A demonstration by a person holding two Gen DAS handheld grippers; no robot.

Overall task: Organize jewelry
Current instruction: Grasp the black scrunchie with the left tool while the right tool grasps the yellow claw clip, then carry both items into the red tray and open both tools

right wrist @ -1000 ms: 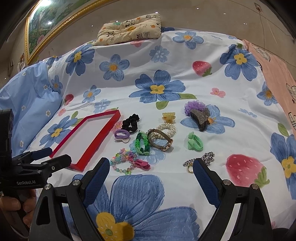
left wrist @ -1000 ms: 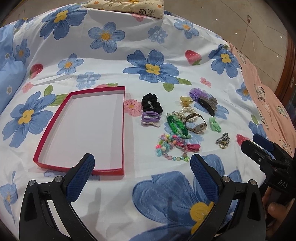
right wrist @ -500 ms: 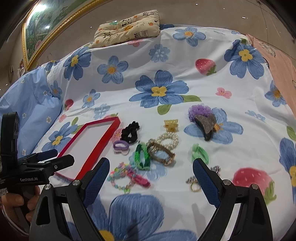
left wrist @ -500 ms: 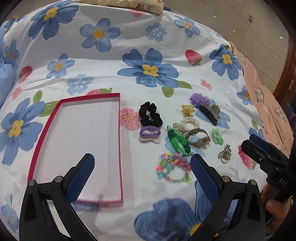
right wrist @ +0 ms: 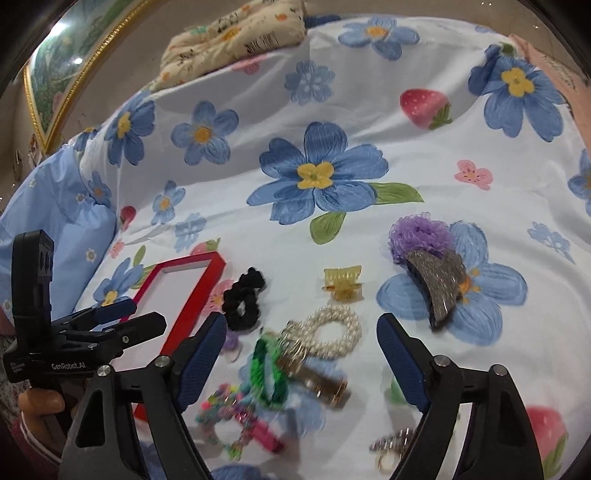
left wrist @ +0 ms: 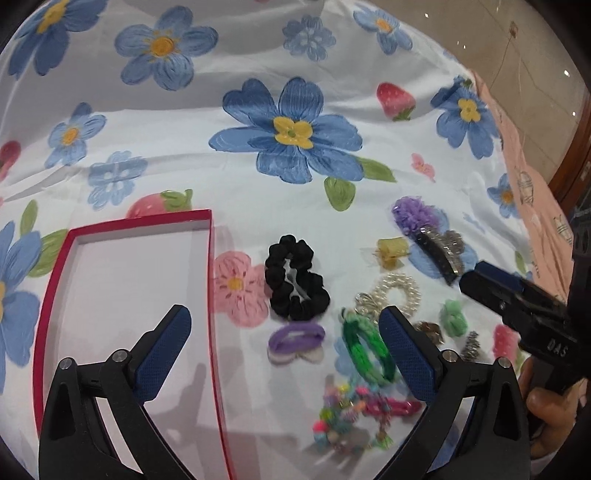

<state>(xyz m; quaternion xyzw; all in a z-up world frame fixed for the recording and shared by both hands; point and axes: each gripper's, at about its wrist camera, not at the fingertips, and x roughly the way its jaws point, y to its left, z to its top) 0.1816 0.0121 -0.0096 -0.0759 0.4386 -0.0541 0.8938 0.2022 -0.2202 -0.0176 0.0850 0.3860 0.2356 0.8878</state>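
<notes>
A shallow red-rimmed box (left wrist: 211, 280) (right wrist: 201, 295) lies empty on the flowered bedsheet. To its right lie a black scrunchie (left wrist: 295, 284) (right wrist: 242, 299), a purple hair tie (left wrist: 295, 338), a green braided band (left wrist: 365, 350) (right wrist: 266, 373), a pearl bracelet (left wrist: 402, 291) (right wrist: 332, 332), a watch (right wrist: 314, 380) and a colourful bead bracelet (left wrist: 343, 413) (right wrist: 229, 410). My left gripper (left wrist: 284, 321) (right wrist: 122, 317) hangs open above the box's right rim and the hair tie. My right gripper (right wrist: 301, 325) (left wrist: 491, 288) hovers over the pearl bracelet and watch, jaws closing, pads touching nothing.
Further right lie a yellow claw clip (right wrist: 343, 284), a purple scrunchie (right wrist: 421, 232), a grey claw clip (right wrist: 439, 284), a light green tie (left wrist: 452, 317) and a metal chain (right wrist: 391, 443). A patterned cushion (right wrist: 236, 33) sits at the bed's far end. A hand (left wrist: 546, 410) grips the right tool.
Both grippers have moved forward over the bed toward the jewelry, which now sits lower and larger in view. The right jaws have narrowed. Nothing has been picked up.
</notes>
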